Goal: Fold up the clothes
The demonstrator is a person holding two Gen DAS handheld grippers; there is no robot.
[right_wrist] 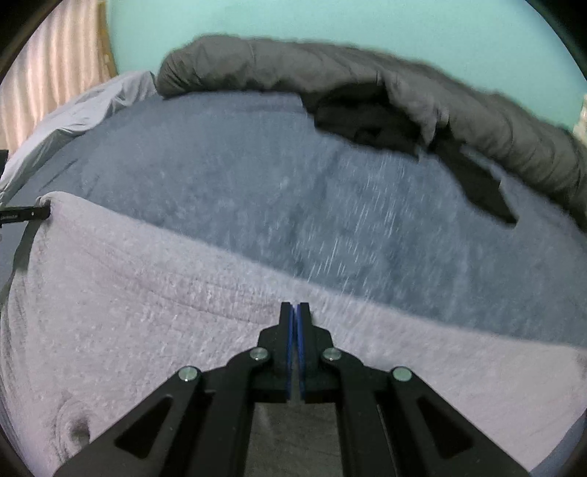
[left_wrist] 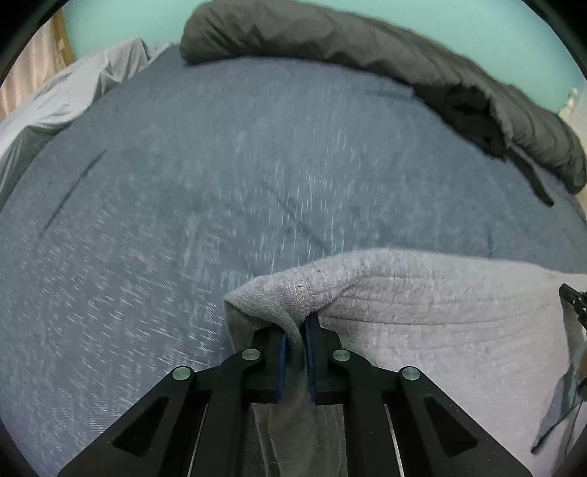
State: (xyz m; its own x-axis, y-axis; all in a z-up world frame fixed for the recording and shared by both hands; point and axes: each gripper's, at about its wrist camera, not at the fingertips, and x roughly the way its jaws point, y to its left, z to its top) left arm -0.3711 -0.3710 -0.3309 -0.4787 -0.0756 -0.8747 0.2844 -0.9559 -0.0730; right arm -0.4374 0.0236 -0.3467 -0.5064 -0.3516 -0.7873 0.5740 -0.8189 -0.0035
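A light grey knitted garment [left_wrist: 422, 315] lies over the blue-grey bed cover [left_wrist: 220, 176]. My left gripper [left_wrist: 295, 323] is shut on a corner of the garment, with cloth bunched over and between the pads. In the right wrist view the same garment [right_wrist: 154, 308] spreads wide below the gripper. My right gripper [right_wrist: 294, 308] is shut with its pads pressed together near the garment's far edge; I cannot tell whether cloth is pinched between them. The left gripper's tip [right_wrist: 25, 214] shows at the far left, holding the garment's corner.
A dark grey puffy jacket [left_wrist: 367, 51] lies along the far side of the bed, also in the right wrist view [right_wrist: 330, 84]. A pale grey sheet [left_wrist: 69, 95] is bunched at the far left. A turquoise wall [right_wrist: 293, 18] stands behind.
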